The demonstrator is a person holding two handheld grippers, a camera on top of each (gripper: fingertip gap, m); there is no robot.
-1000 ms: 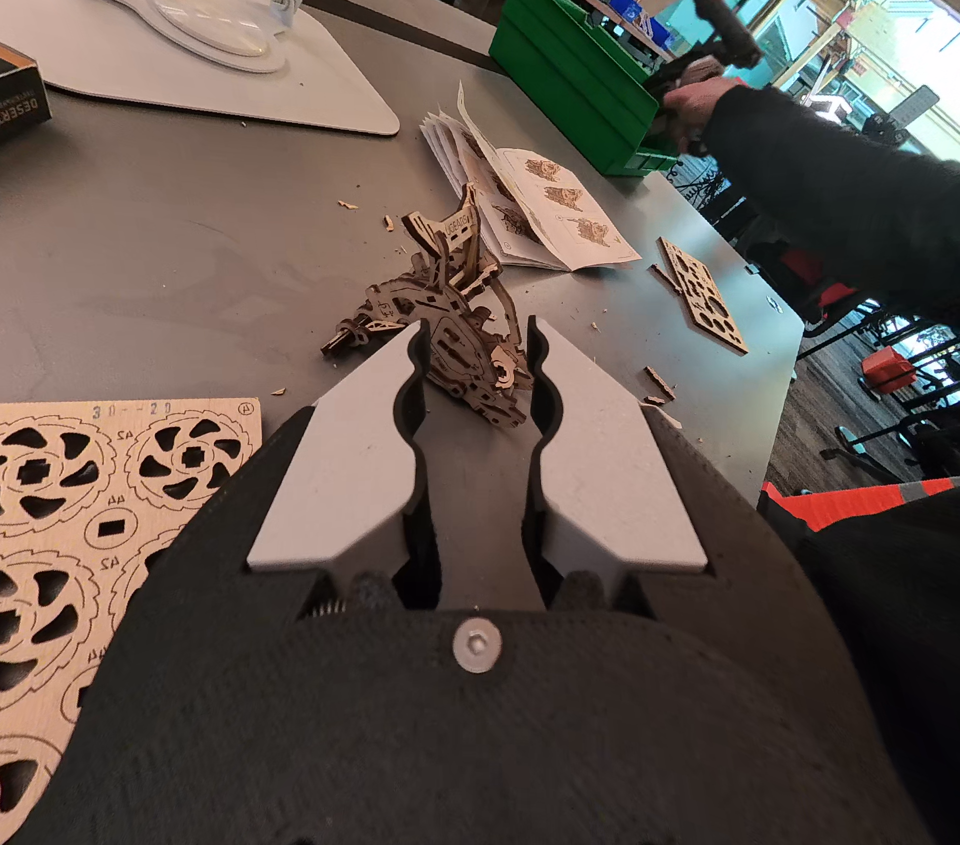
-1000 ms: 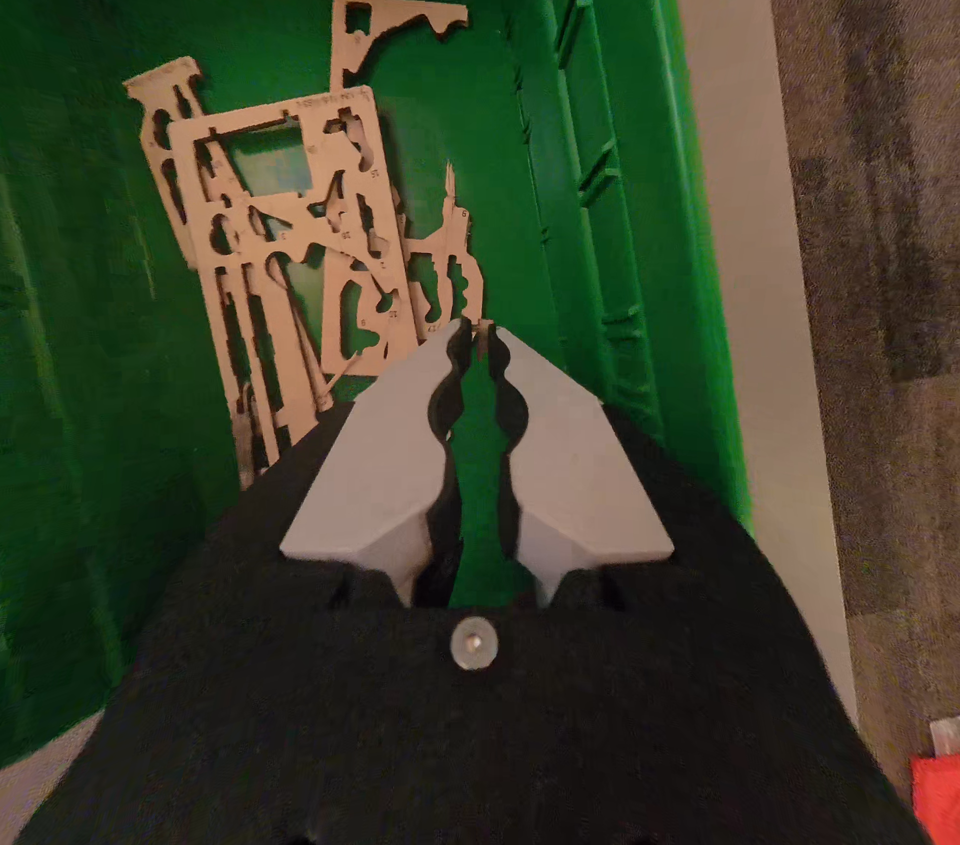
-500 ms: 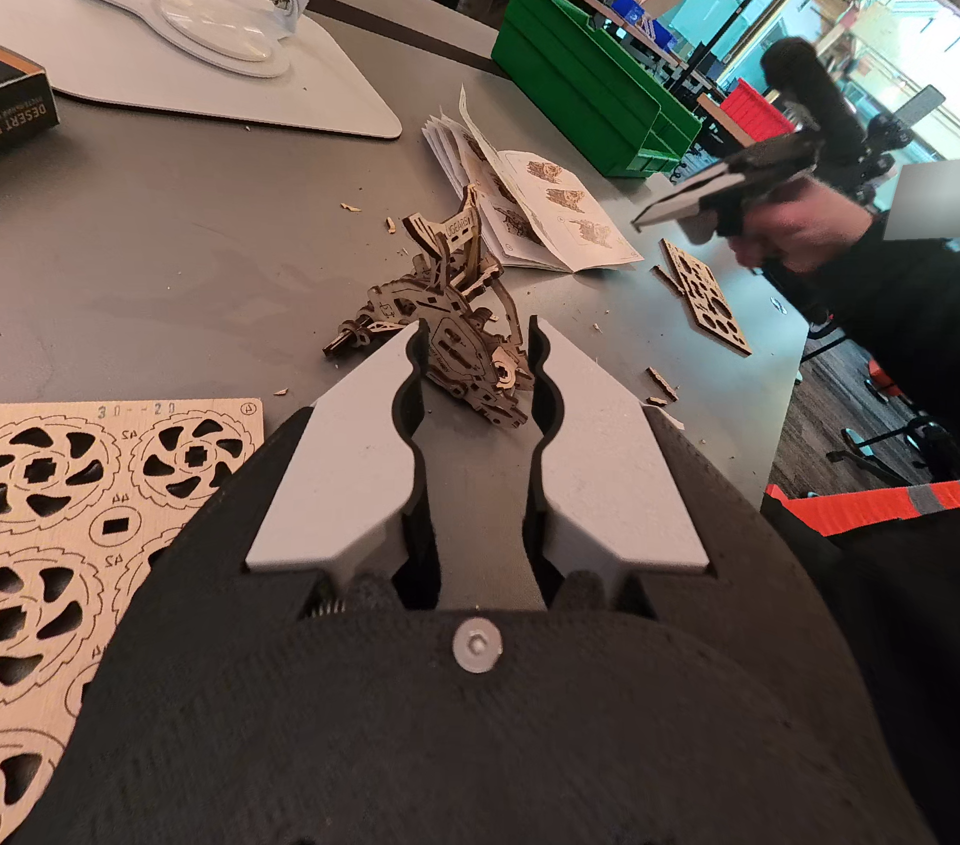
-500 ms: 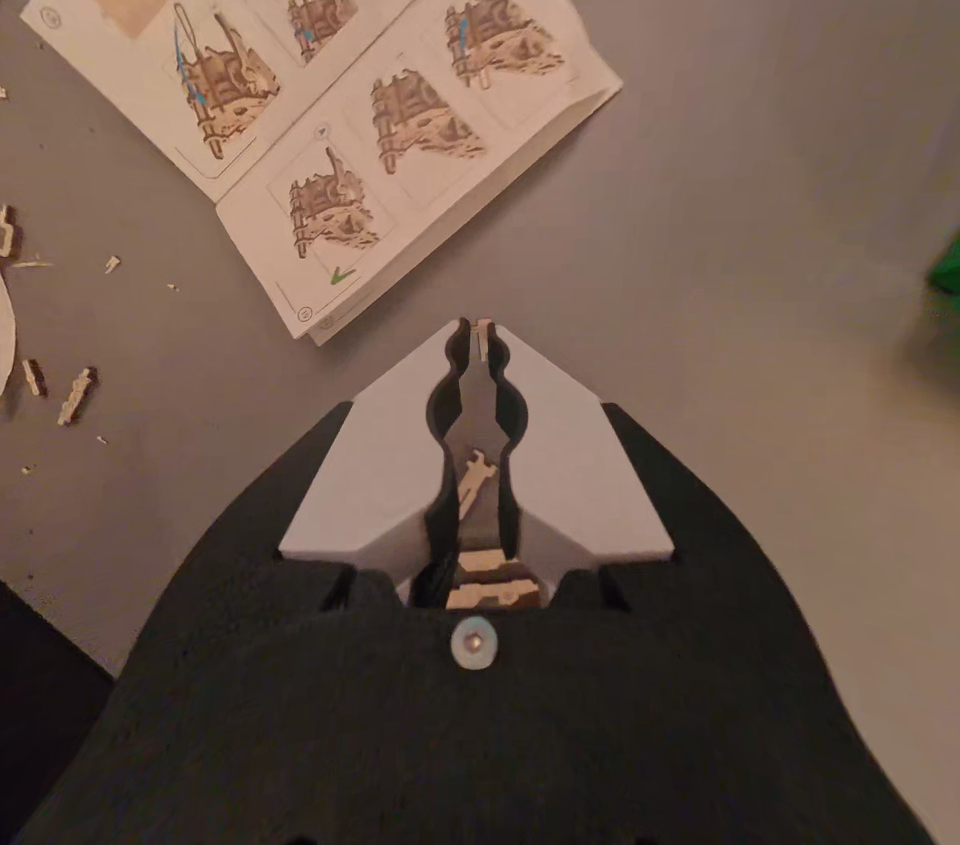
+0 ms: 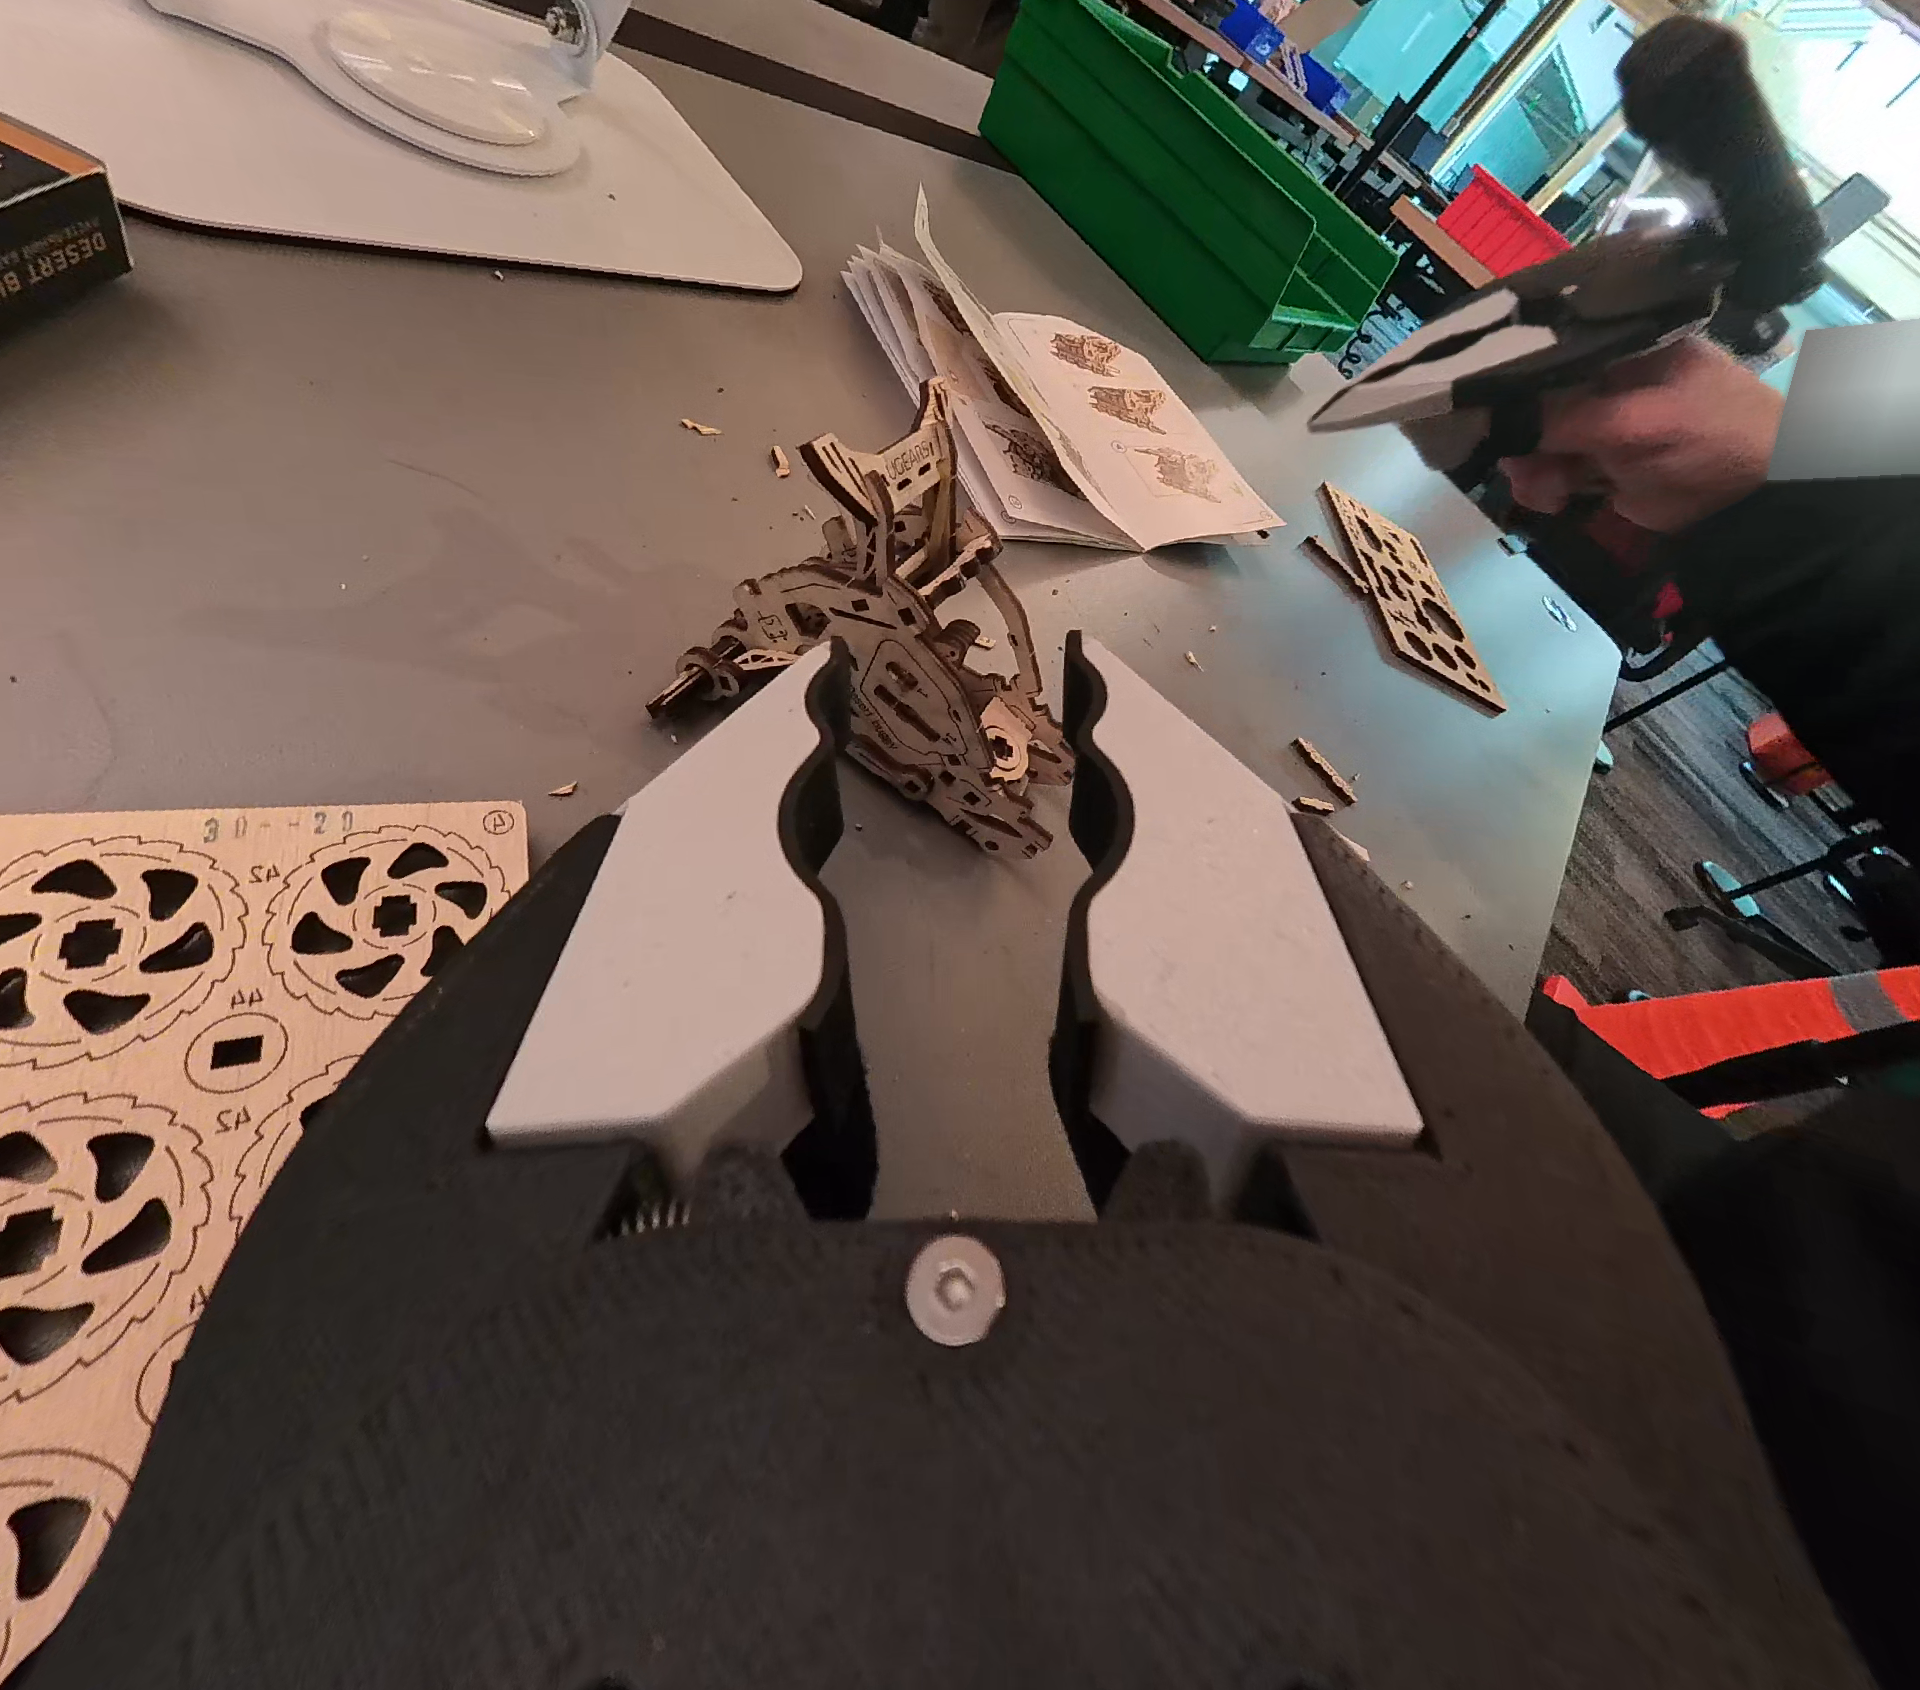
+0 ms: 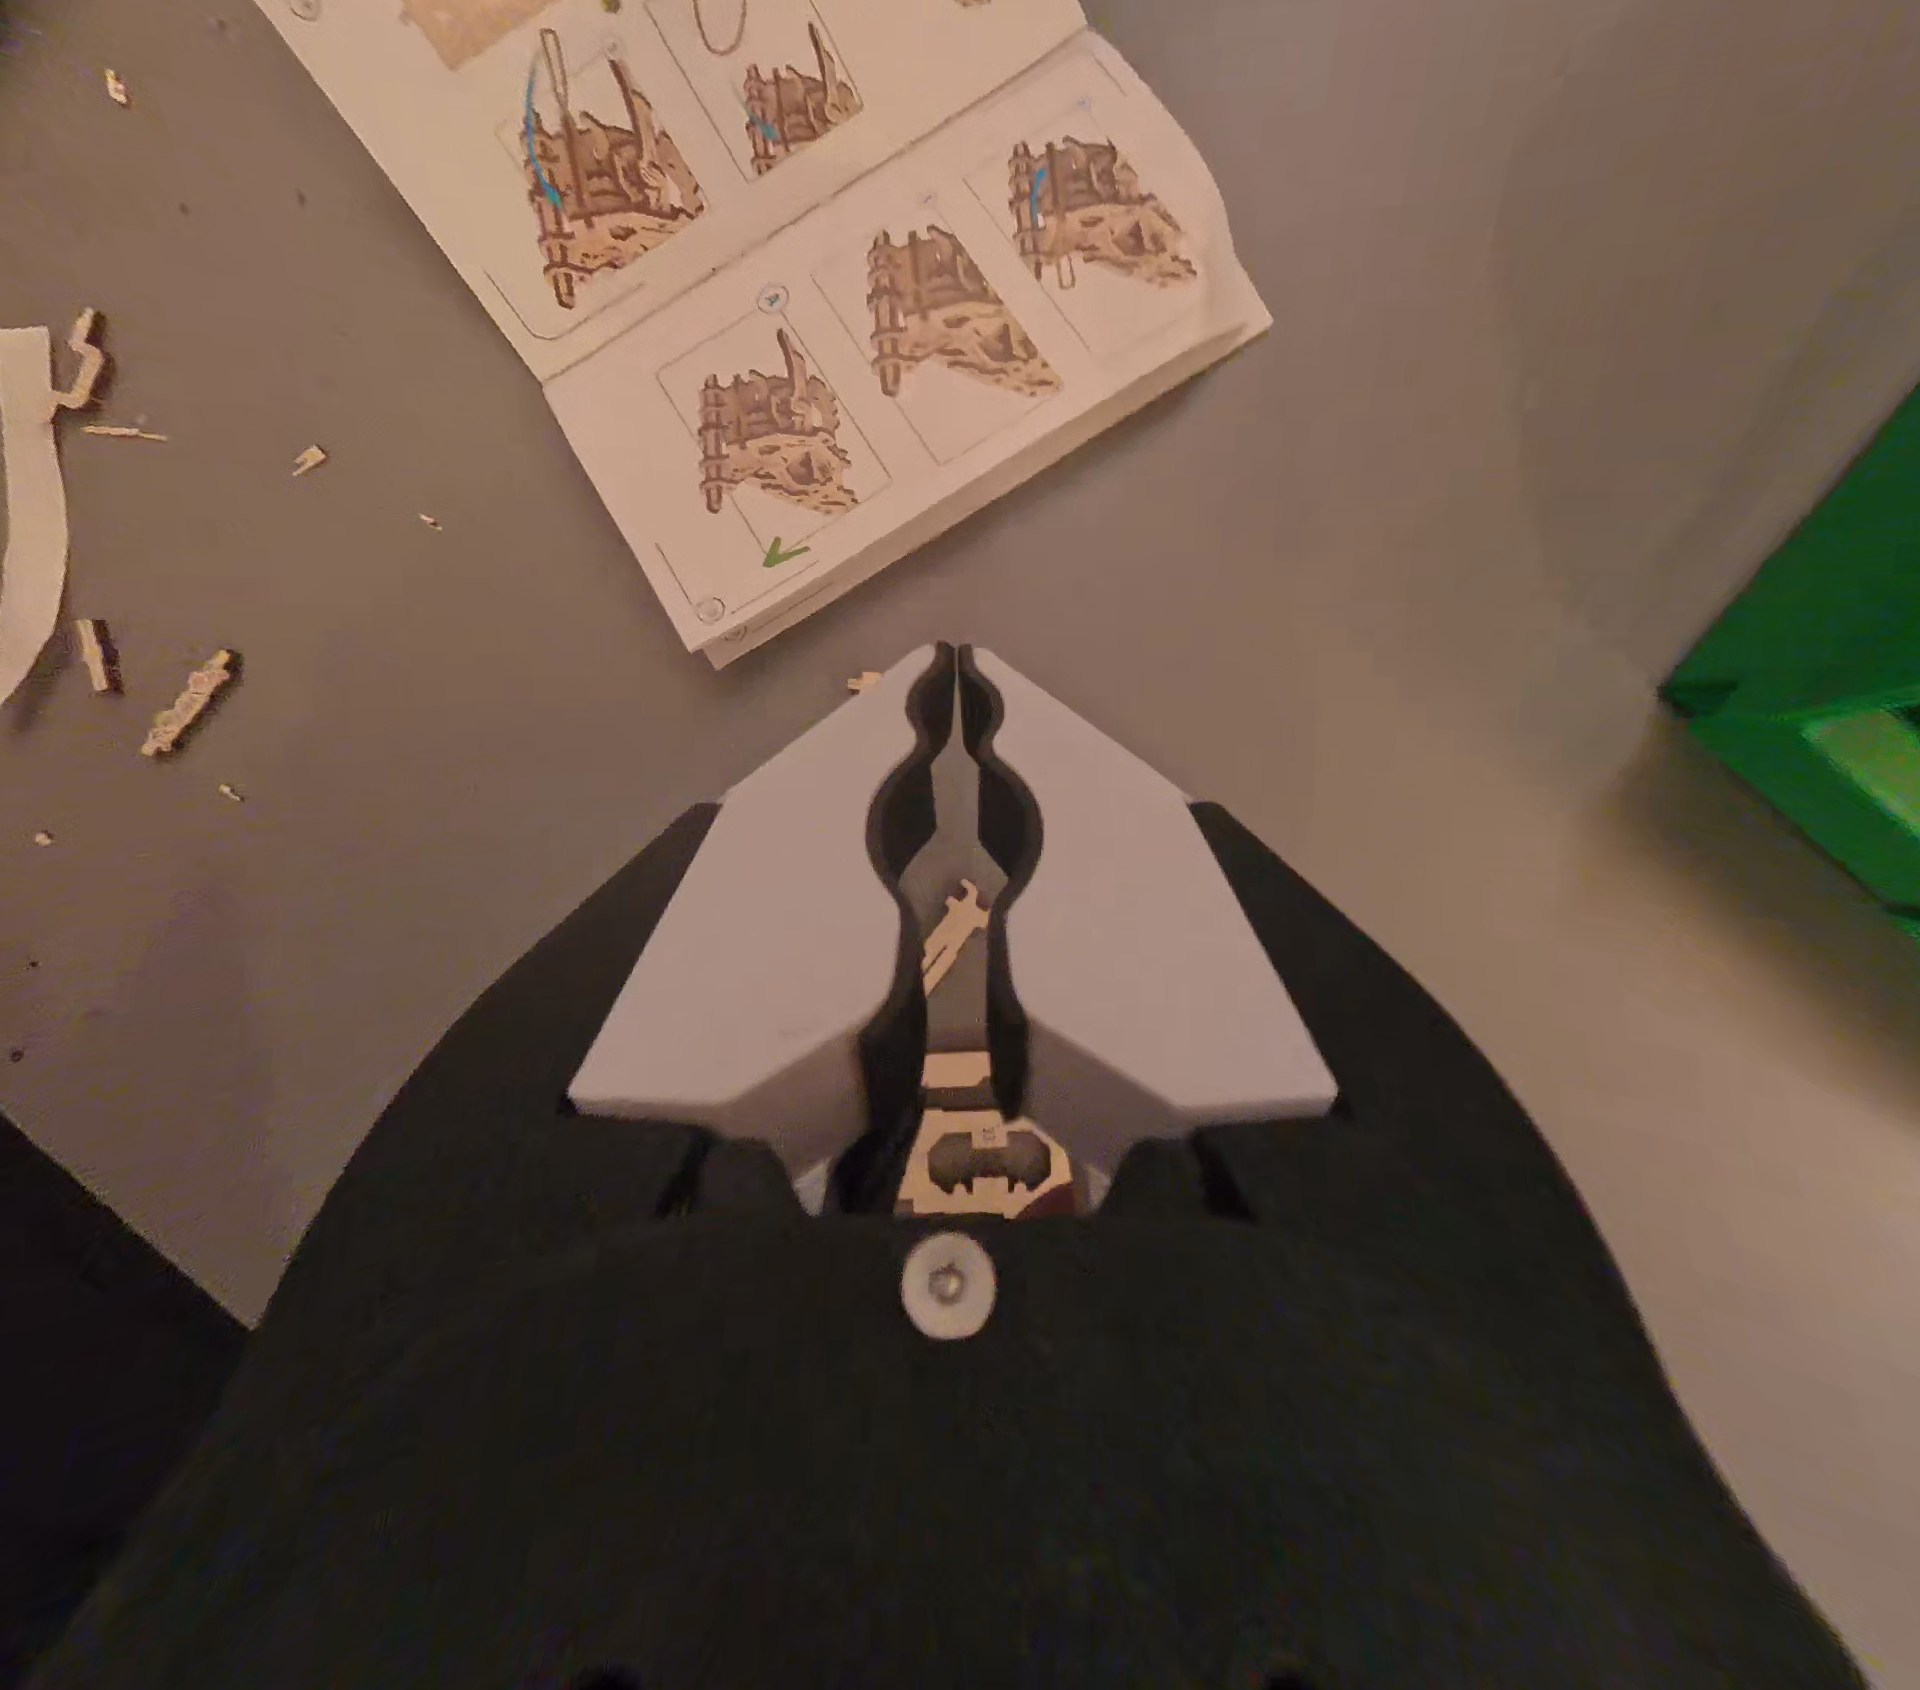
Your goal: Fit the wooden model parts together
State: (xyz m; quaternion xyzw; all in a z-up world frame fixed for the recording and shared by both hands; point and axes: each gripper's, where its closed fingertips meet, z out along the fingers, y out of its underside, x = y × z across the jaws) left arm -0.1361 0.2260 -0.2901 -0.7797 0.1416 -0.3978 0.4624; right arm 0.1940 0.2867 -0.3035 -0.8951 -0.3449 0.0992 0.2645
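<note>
The part-built wooden model (image 5: 904,684) lies on the grey table (image 5: 364,497). My left gripper (image 5: 951,679) is open and empty, low over the table, with the model's near end between its fingertips and not gripped. My right gripper (image 6: 954,653) is shut with nothing seen held. It hovers above the table near the open instruction booklet (image 6: 748,206). It also shows in the left wrist view (image 5: 1325,419), held in a hand at the right. Under it, through the gap, I see a punched wooden sheet (image 6: 977,1162) and a small loose piece (image 6: 951,923).
A wooden sheet of gear parts (image 5: 156,965) lies at the near left. A green bin (image 5: 1143,175) stands at the far right. A white stand base (image 5: 364,186) and a black box (image 5: 52,238) are at the back left. Wood scraps (image 6: 192,700) litter the table. The table edge runs along the right. Spacing between my two grippers at the tips: around 35 cm. The small loose piece (image 6: 951,923) sits 8 cm or so from the ends of my right fingers.
My right gripper came out of the green bin, moved over the table near the booklet, and its fingers closed fully. My left gripper and the model have not moved.
</note>
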